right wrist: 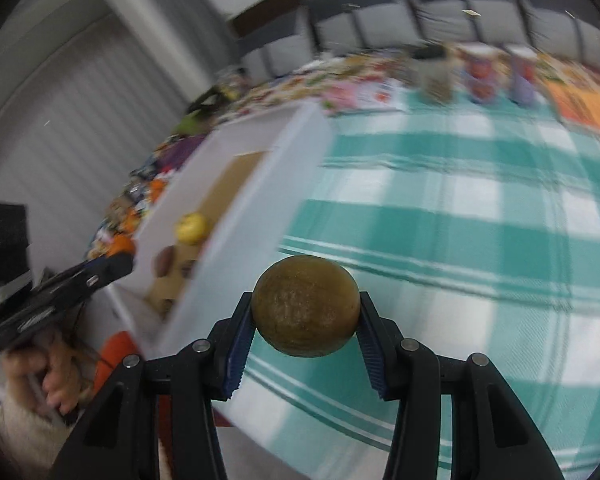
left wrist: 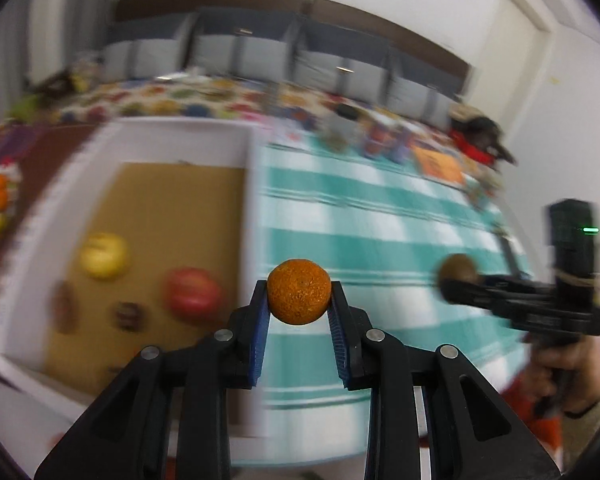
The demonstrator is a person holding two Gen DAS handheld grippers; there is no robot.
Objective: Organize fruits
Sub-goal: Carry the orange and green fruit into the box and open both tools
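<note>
An orange is clamped in the left tool, a brown fruit in the right tool, above the checked surface. Round fruit gripped only near the pad tips may be squeezed out before the white tray is reached.

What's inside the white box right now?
In the box: a yellow fruit, a red apple and two or three blurred dark items. Its near corner is hidden behind the left gripper.

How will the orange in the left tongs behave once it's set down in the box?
The orange is round, so on the flat box floor it may roll. It looks firm: the left tongs pinch it without denting. The pebbled peel probably grips the ribbed pads rather than slipping.
</note>
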